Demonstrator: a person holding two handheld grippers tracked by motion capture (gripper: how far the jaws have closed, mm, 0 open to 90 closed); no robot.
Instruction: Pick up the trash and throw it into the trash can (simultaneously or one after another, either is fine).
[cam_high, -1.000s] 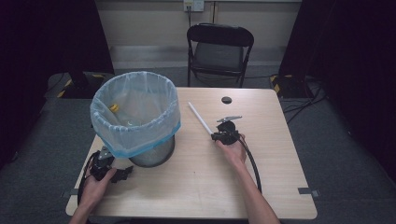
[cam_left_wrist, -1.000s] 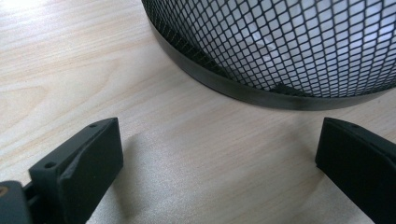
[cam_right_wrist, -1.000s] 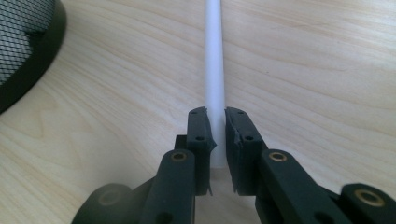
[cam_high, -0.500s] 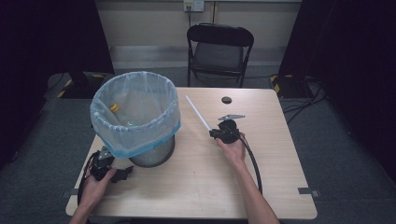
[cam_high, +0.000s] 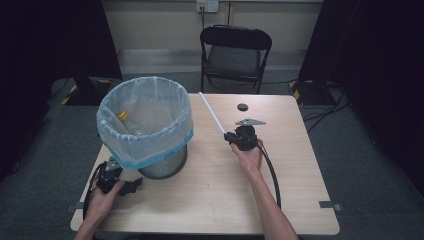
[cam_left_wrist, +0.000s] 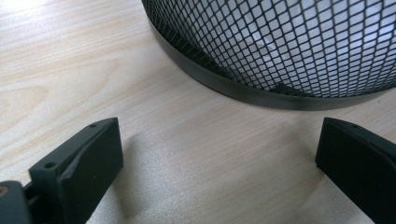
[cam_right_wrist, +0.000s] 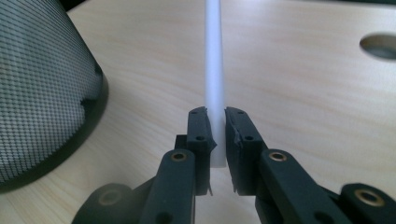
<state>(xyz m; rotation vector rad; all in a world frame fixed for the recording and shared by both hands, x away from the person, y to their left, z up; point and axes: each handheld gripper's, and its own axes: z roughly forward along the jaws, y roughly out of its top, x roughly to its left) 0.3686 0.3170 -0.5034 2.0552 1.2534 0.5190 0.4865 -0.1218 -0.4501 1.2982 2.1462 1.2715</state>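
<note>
One thin white tube (cam_high: 212, 113), clenched at its near end by the right gripper (cam_high: 231, 136), slants over the surface's middle toward the far edge; it looks light, stiff and slick, so a grip nearer mid-length would steady it. Since the earlier frame its far tip has swung slightly toward the lined mesh bin (cam_high: 145, 125), while the left gripper (cam_left_wrist: 219, 158) rests with fingers released by the bin's base near the left corner.

Desk (cam_high: 210, 200): light wood top, rectangular, with a round cable hole (cam_high: 243, 107) near the far edge. Folding chair (cam_high: 235, 52): black frame, grey seat, standing just behind the desk's far side. Floor (cam_high: 360, 160): grey carpet. Back wall (cam_high: 160, 30): pale, with a wall socket (cam_high: 207, 5) at top centre. Dark curtains (cam_high: 370, 50) at both sides. Cables (cam_high: 325, 107) on the floor at right.
</note>
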